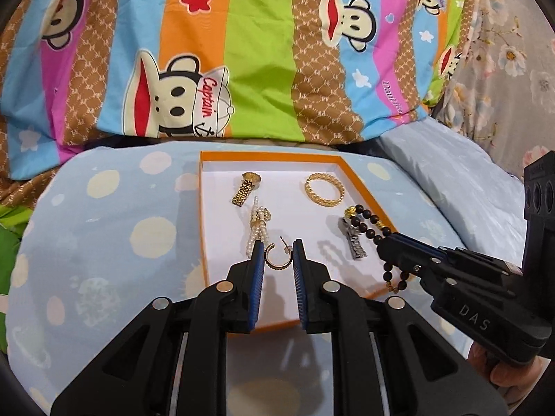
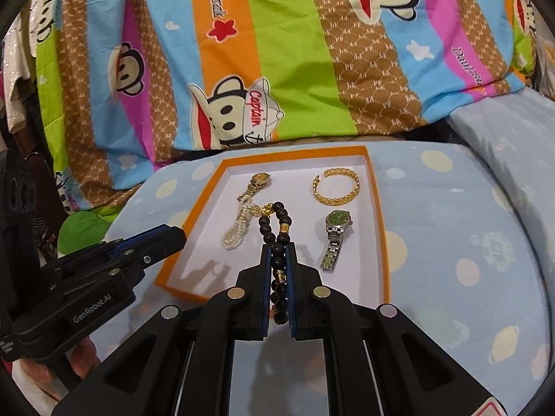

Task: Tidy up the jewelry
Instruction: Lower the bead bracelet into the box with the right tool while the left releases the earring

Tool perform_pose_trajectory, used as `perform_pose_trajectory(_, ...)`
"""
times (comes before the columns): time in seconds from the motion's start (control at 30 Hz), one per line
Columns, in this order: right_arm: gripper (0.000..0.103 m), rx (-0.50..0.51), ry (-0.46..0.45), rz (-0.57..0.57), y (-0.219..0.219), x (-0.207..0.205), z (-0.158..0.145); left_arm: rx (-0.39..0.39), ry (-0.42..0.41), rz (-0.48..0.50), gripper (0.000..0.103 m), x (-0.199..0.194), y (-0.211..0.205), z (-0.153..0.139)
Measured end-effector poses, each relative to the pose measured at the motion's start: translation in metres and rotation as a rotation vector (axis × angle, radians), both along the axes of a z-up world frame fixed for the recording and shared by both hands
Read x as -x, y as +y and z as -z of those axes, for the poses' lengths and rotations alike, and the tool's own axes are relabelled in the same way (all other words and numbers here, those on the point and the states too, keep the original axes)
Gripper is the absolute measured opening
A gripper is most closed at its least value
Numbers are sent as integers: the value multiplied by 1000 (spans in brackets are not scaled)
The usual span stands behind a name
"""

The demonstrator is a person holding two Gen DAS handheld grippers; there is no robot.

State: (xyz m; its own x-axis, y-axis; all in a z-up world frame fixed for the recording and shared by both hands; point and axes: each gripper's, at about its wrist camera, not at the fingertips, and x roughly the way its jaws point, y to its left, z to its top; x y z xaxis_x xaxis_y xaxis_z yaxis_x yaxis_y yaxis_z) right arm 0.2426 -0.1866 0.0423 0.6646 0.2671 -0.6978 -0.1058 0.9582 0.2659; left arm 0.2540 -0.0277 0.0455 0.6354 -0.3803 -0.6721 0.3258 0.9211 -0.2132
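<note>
An orange box lid (image 1: 204, 208) with a white floor lies on a light blue sheet with pale dots (image 1: 104, 228). Behind it lies a striped blanket with cartoon monkeys (image 1: 215, 52).

The left gripper (image 1: 278, 248) hangs over the near part of the lid. Its blue pads hold a small gold hoop earring (image 1: 275, 258) between them, pressing on its two sides.

The right gripper (image 2: 279, 253) is clamped on a bracelet of dark beads (image 2: 277, 228) with some gold beads. One part of the bracelet stands out in front of the tips in a loop, and the rest hangs down behind them.

In the lid lie four more pieces. A gold watch (image 1: 247, 187) is at the far left, and a gold chain bangle (image 1: 324, 189) is at the far right. A pearl bracelet (image 1: 256, 225) lies near the middle, just beside the left gripper's tip. A silver watch with a green dial (image 2: 334, 237) lies at the right, near the bangle.
</note>
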Motion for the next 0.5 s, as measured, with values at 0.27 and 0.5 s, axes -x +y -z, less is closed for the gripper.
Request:
perform_pose_trajectory(0.27, 8, -4, 64, -10, 0, -22, 32, -20, 2, 0, 16, -13, -7, 19)
perform_pose_trajectory(0.5, 18, 32, 27, -2, 2, -18, 29, -19, 6, -15, 18, -14, -6, 25)
